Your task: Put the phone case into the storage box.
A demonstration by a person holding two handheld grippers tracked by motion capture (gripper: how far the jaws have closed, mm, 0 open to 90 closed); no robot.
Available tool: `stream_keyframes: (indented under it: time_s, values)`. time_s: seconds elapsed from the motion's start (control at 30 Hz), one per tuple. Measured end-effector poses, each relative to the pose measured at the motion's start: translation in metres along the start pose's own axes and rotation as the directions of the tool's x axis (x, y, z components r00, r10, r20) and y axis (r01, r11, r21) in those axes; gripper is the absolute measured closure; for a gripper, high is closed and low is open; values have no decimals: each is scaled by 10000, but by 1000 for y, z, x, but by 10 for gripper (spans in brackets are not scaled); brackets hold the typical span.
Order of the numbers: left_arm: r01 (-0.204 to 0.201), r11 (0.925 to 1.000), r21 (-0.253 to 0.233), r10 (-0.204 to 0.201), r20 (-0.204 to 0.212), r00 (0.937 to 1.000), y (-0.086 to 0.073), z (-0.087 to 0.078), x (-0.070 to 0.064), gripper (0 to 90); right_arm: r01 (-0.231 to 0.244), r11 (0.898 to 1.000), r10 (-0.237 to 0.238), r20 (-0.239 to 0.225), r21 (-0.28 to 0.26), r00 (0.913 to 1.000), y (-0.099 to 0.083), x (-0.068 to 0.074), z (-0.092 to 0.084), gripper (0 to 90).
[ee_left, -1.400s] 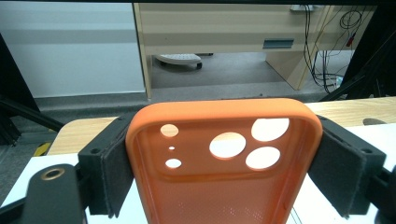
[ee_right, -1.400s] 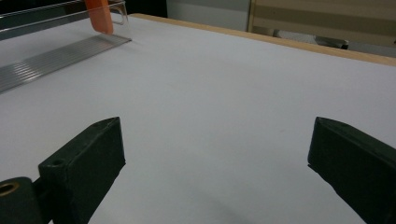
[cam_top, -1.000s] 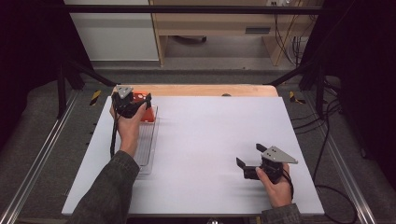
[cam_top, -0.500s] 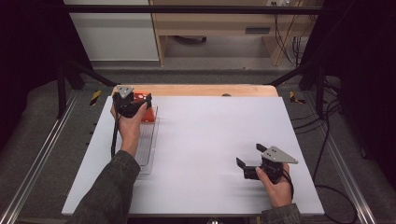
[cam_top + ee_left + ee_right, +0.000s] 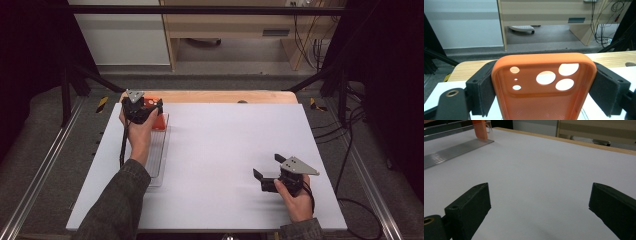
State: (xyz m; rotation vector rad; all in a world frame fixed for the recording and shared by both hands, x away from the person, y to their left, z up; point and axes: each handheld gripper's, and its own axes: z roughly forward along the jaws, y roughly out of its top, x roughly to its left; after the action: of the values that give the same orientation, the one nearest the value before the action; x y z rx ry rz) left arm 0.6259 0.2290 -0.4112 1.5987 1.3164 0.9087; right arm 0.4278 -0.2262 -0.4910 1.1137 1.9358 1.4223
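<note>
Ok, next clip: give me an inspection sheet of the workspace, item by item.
Surface: white table top, bare in the middle, wooden edge at the far side.
Job's things: orange phone case clamped by its two sides; clear ribbed tray at the left.
Clutter: nothing seen.
Grippers: left tongs shut on the case above the tray's far end; right tongs open, nothing between them, near the table's right front.
Cables: one trails from each gripper; more on the floor at the right.
Surroundings: black frame bars, wooden furniture behind.
</note>
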Motion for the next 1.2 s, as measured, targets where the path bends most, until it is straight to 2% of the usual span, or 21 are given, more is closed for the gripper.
stream_keyframes:
  time_s: [0.4, 0.53, 0.6, 0.73, 0.9, 1.2]
  values:
    - [59, 9999, 131, -59, -45, 10000, 1, 3, 1, 164, 1, 10000, -1, -7, 12, 10000, 0, 0, 0, 37]
    - [-210, 9996, 199, 210, -28, 9998, 3, 7, 1, 163, 10, 10000, -10, -7, 15, 10000, 0, 0, 0, 37]
    - [-60, 9998, 204, 62, -81, 9999, 2, 8, 1, 163, 2, 10000, -2, -3, 10, 10000, 0, 0, 0, 37]
    - [-129, 9996, 254, 132, -137, 9998, 2, 7, -2, 163, 6, 10000, -6, -12, -7, 10000, 0, 0, -1, 37]
    - [87, 9997, 237, -83, -162, 9998, 3, 8, -1, 163, 12, 10000, -12, -30, 11, 10000, 0, 0, 0, 37]
    - [-13, 9997, 232, 19, -260, 9997, 3, 10, -4, 161, 29, 10000, -29, -43, 48, 10000, 0, 0, 1, 34]
